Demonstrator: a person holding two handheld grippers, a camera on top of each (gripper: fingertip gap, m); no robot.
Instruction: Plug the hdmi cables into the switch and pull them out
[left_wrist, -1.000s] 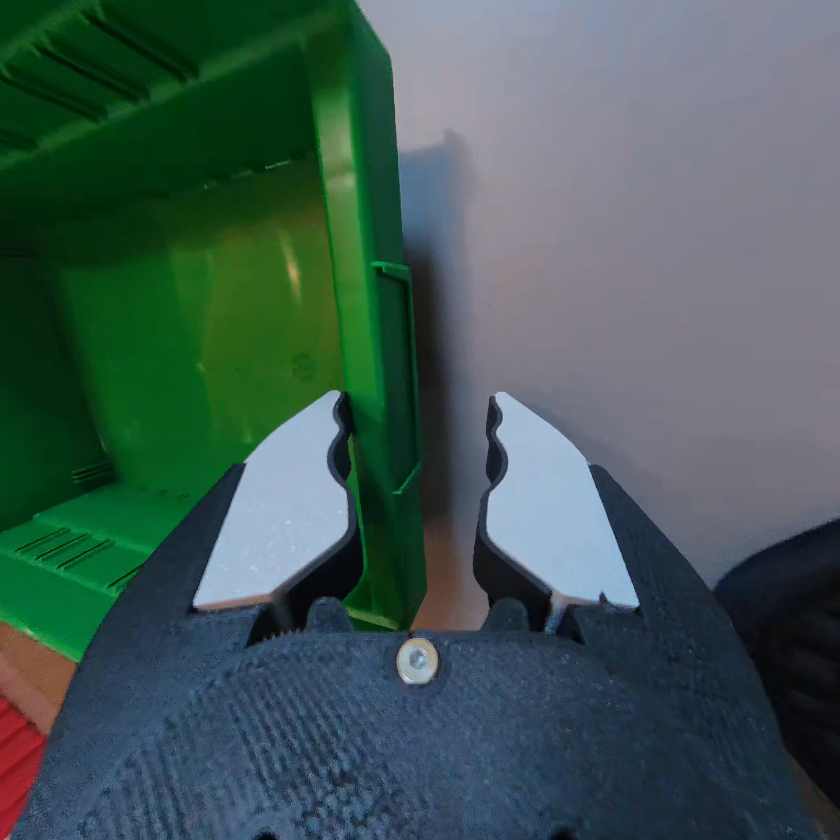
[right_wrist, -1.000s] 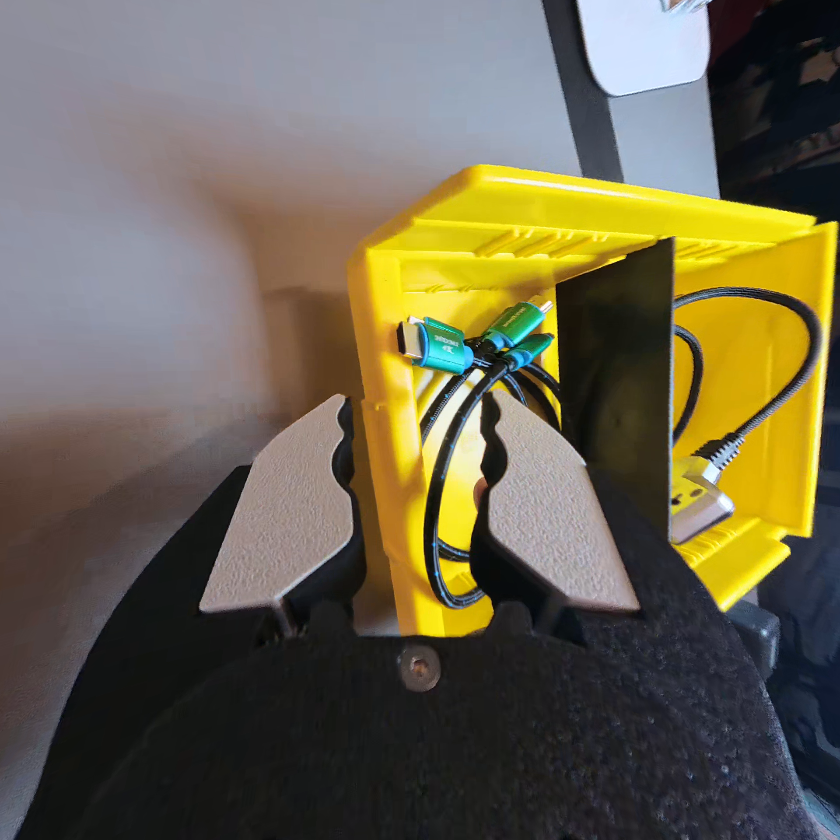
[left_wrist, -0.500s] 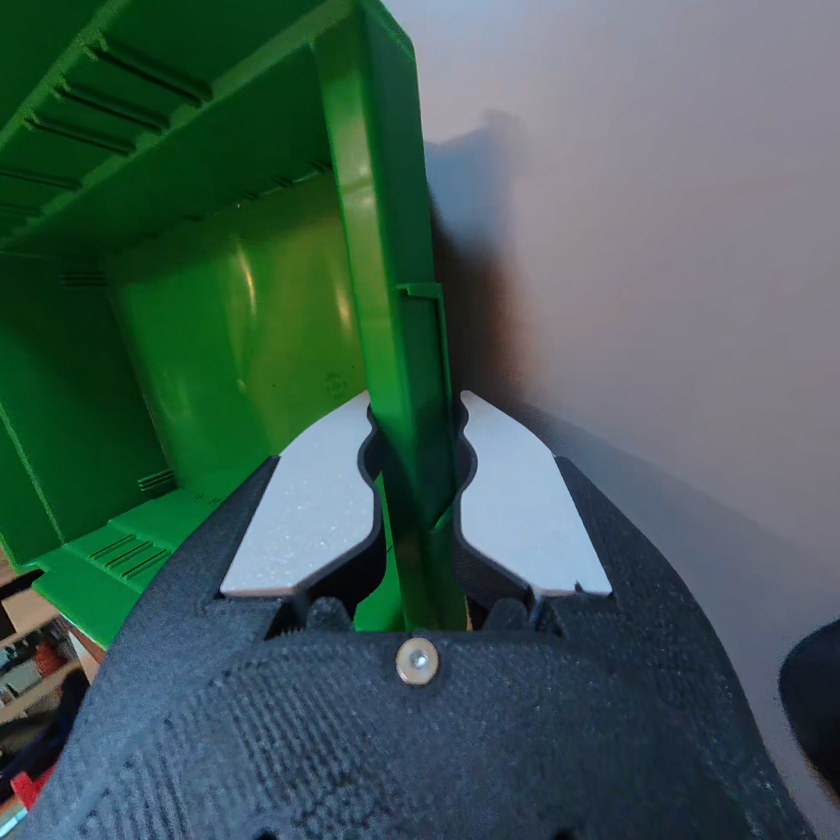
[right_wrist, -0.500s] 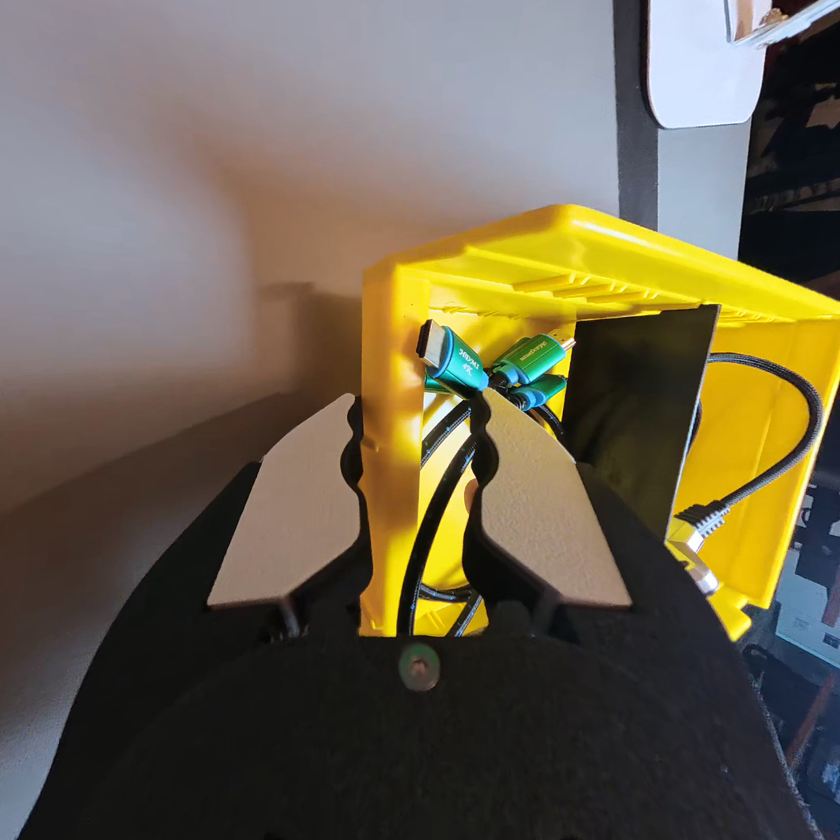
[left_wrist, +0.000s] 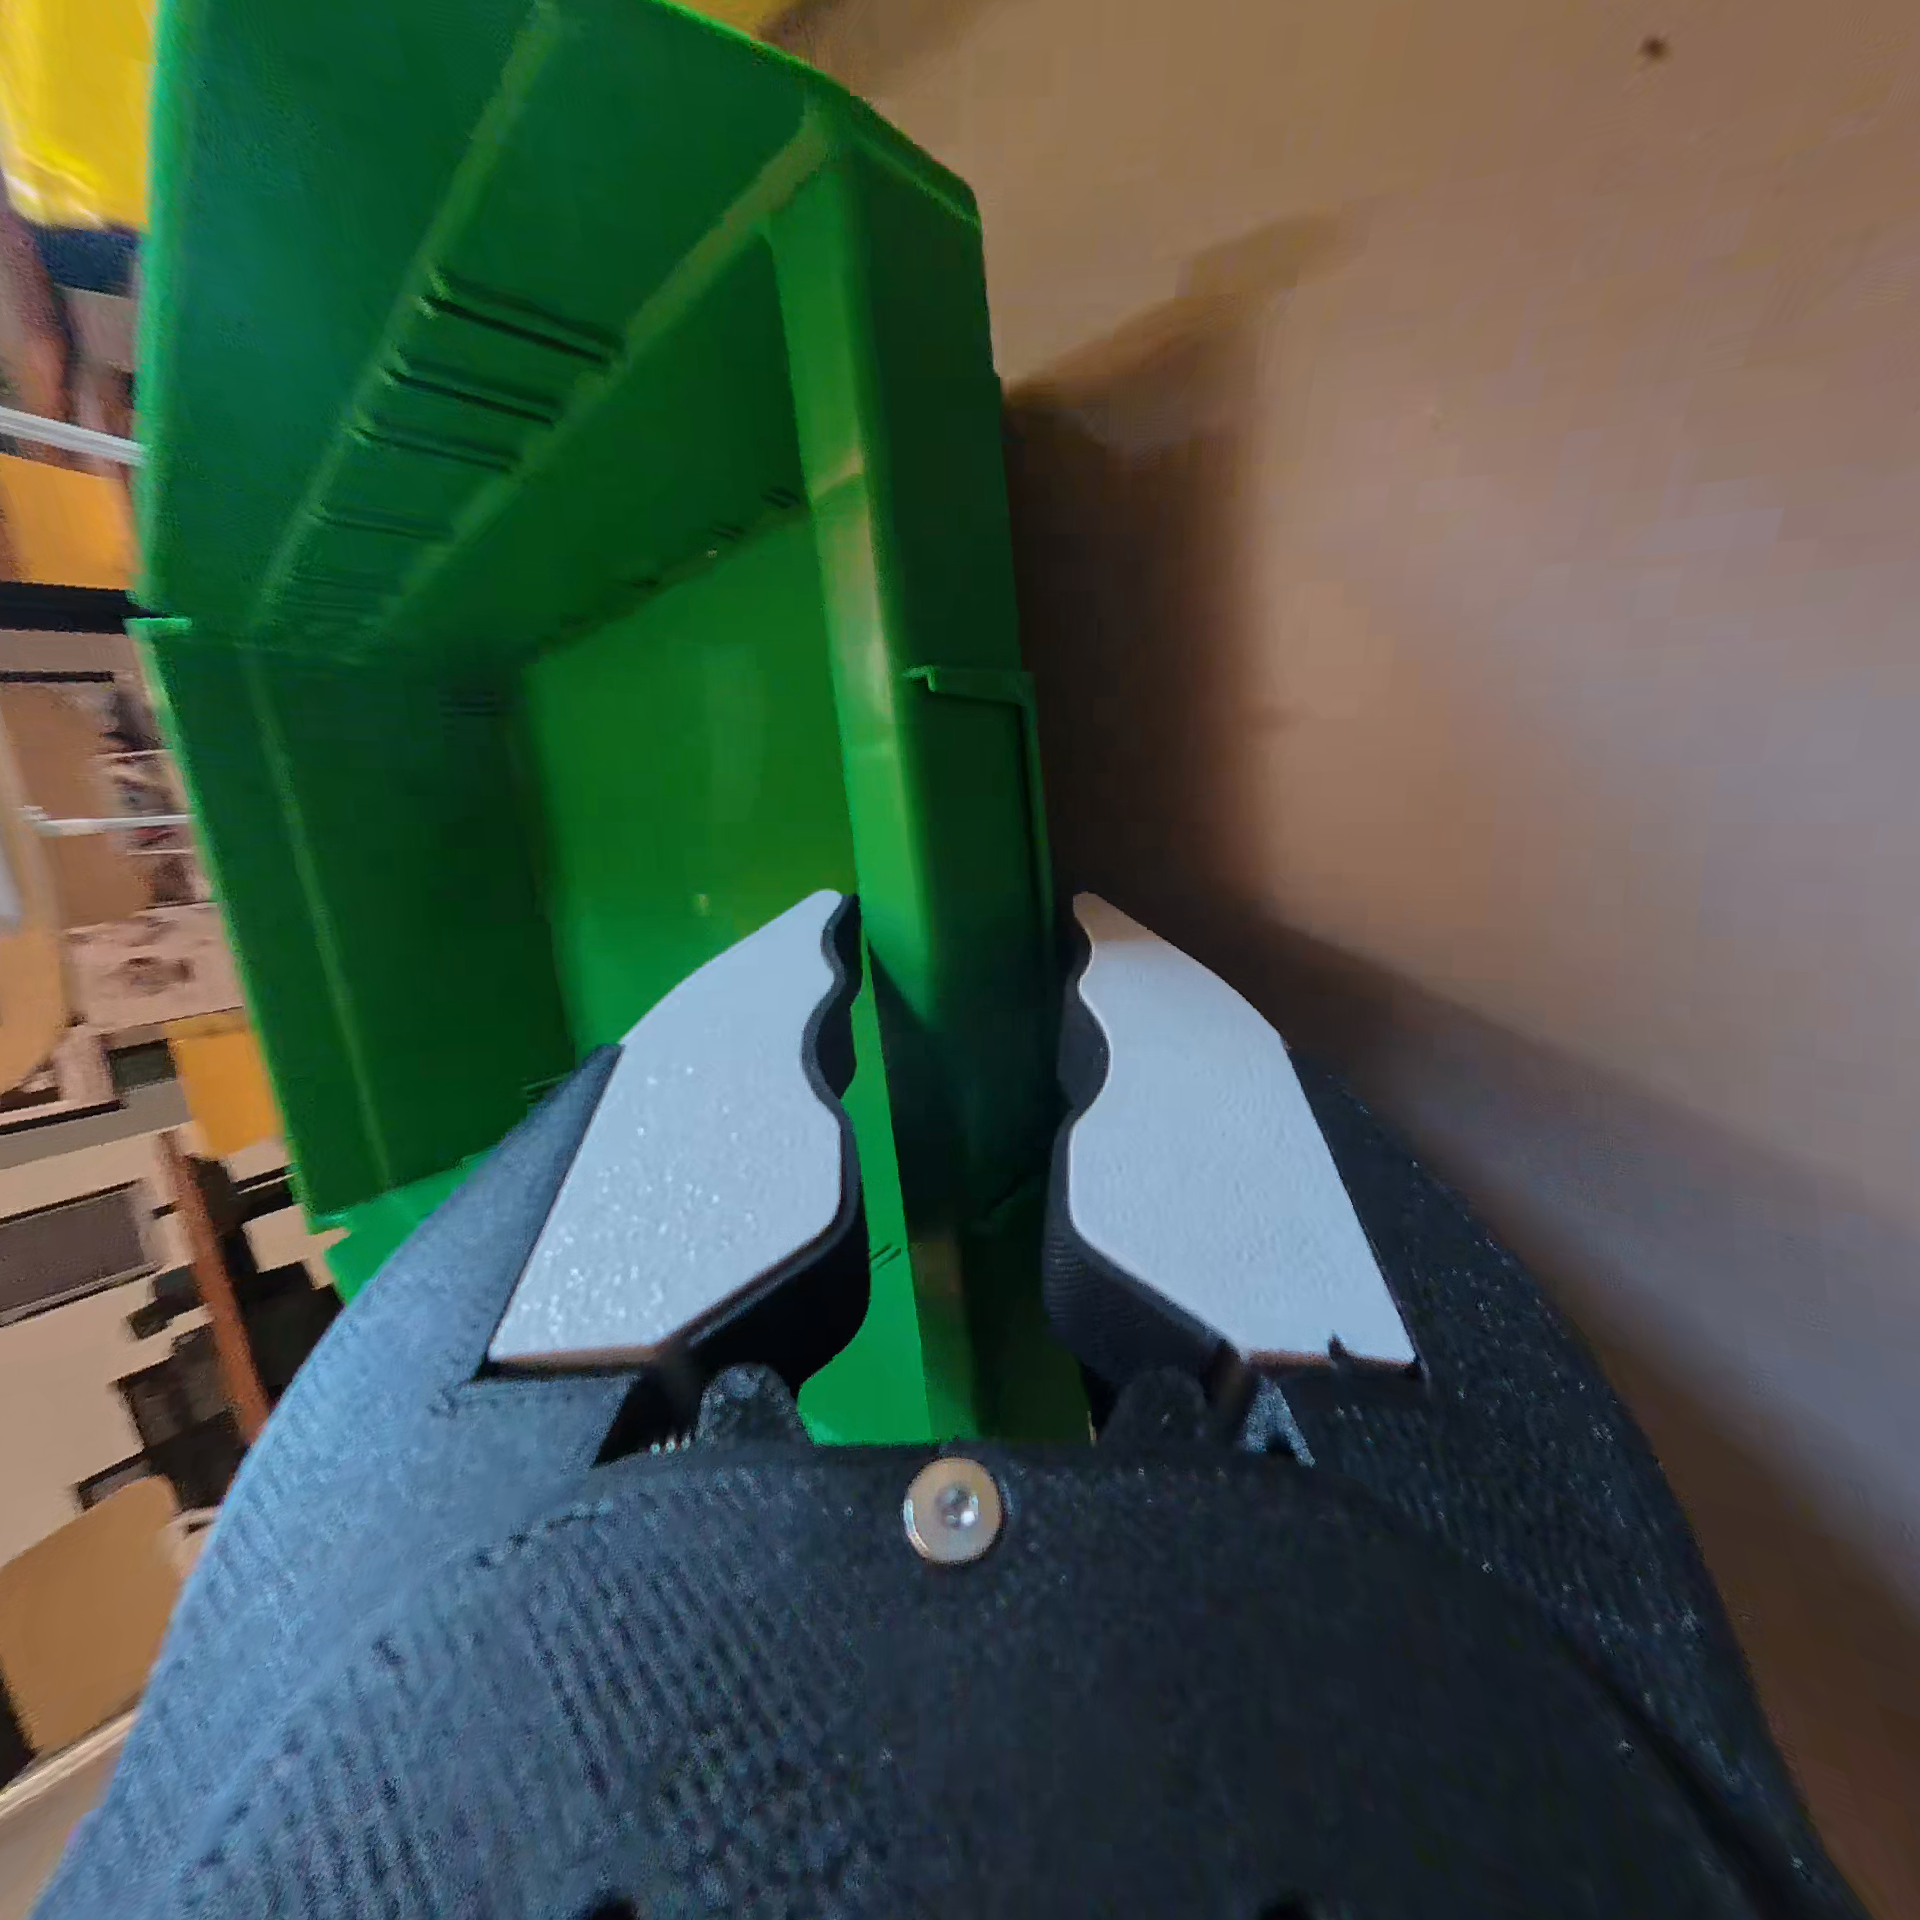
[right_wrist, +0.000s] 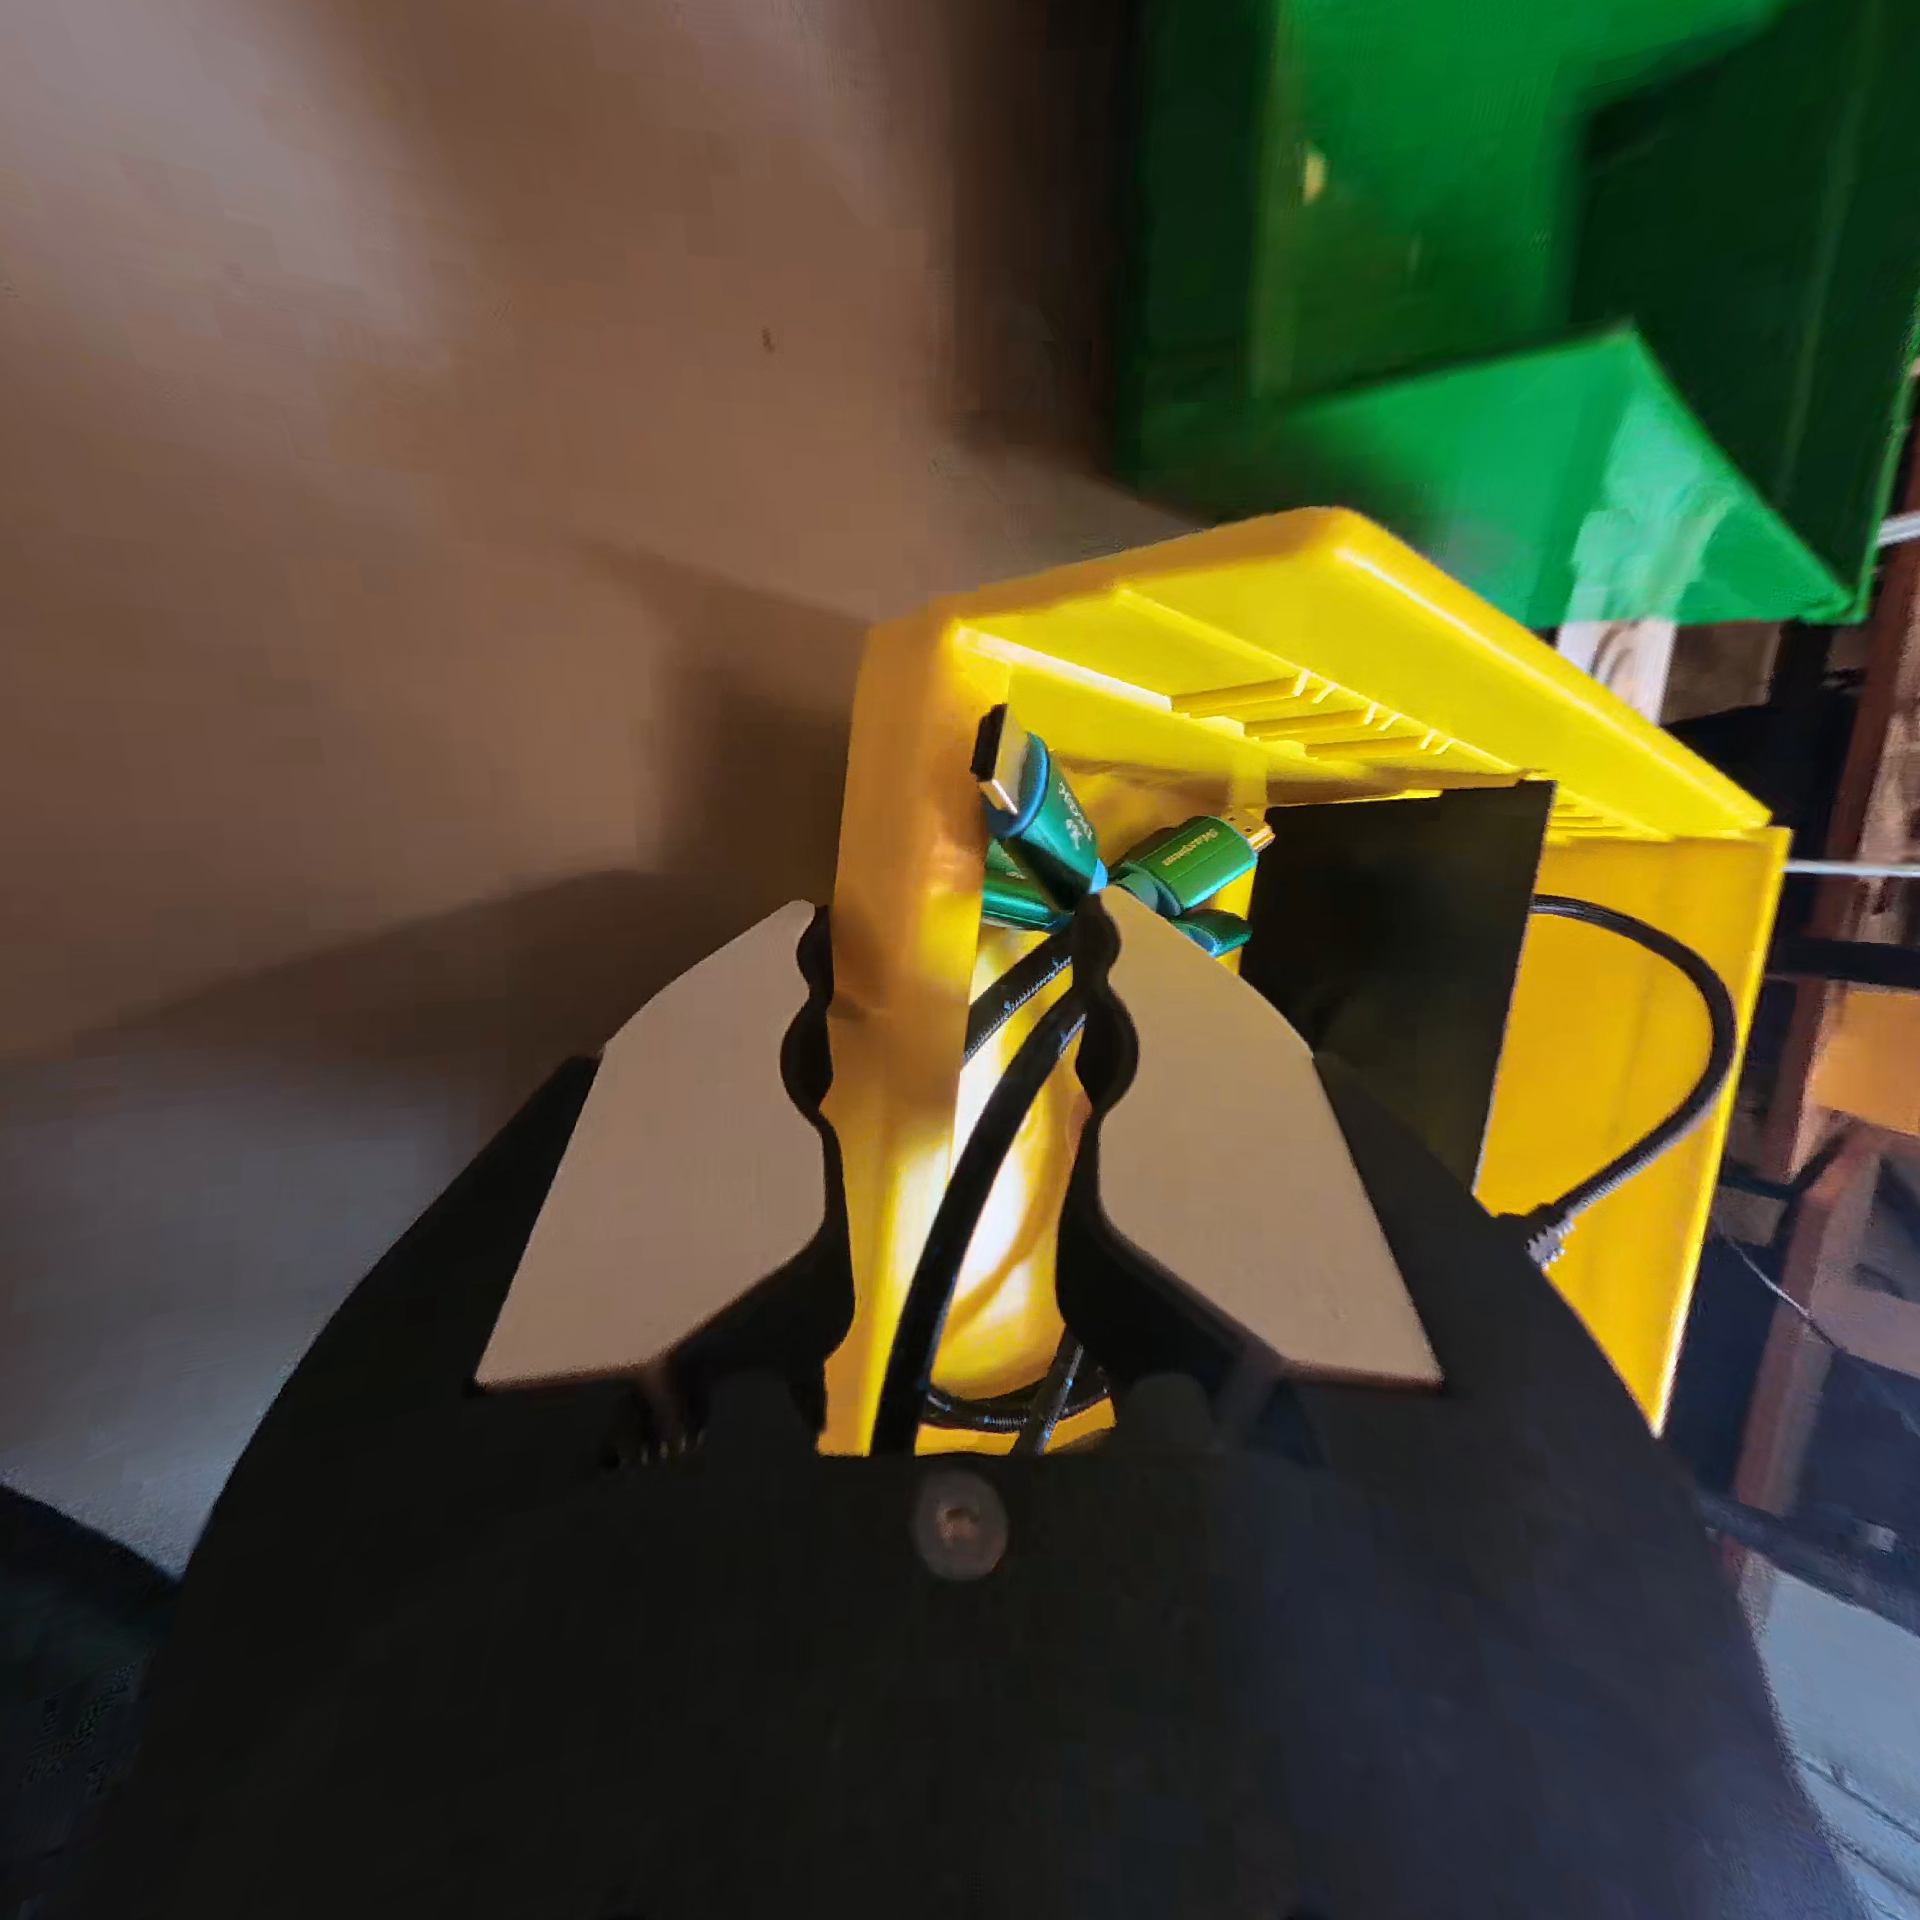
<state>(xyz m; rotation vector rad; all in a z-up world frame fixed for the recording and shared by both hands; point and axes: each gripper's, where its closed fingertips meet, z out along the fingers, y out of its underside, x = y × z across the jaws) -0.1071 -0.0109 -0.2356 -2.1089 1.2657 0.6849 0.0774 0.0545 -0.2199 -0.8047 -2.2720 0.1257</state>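
Between the left hand-held gripper (left_wrist: 961, 914) fingers sits the green plastic bin (left_wrist: 644, 520) side wall, clamped for carrying. The right hand-held gripper (right_wrist: 961, 920) pinches the yellow plastic bin (right_wrist: 1299, 665) wall, whose braided HDMI cables with green plugs (right_wrist: 1049, 821) lie inside; no switch shows.

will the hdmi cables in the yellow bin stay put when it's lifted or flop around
Probably flop: the hdmi cables hang in loose loops inside the yellow bin, which the right gripper holds by one wall. Their connector ends look heavier, so they may swing or slide.

Two plastic bins, both tipped up

Green bin (left_wrist: 623, 416) looks empty; yellow bin (right_wrist: 1621, 1039) has a black divider (right_wrist: 1392, 956) inside.
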